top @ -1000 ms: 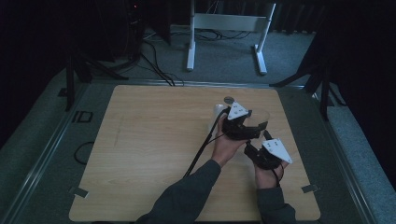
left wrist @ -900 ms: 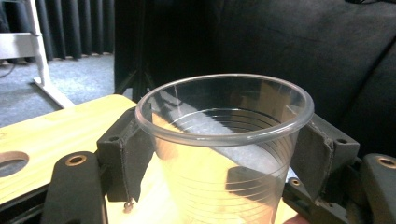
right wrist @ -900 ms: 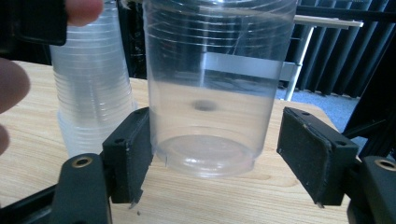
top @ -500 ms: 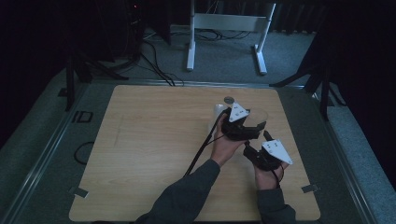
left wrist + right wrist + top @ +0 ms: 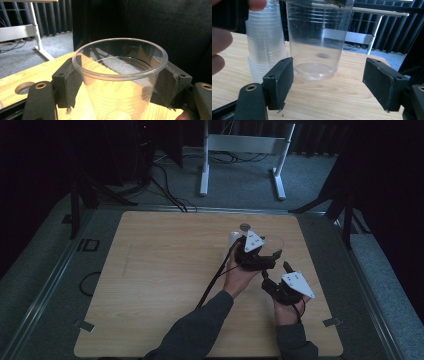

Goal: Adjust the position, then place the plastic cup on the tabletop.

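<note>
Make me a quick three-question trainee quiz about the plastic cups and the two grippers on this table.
1. True or false: the left gripper is clamped on a clear cup.
2. What stands beside that cup in the right gripper view?
3. The right gripper's jaws are: A) shut on the cup, B) open, nothing between the pads.

Key
1. True; the pads press its sides below the rim.
2. A stack of clear cups.
3. B; they have just been opening.
</note>
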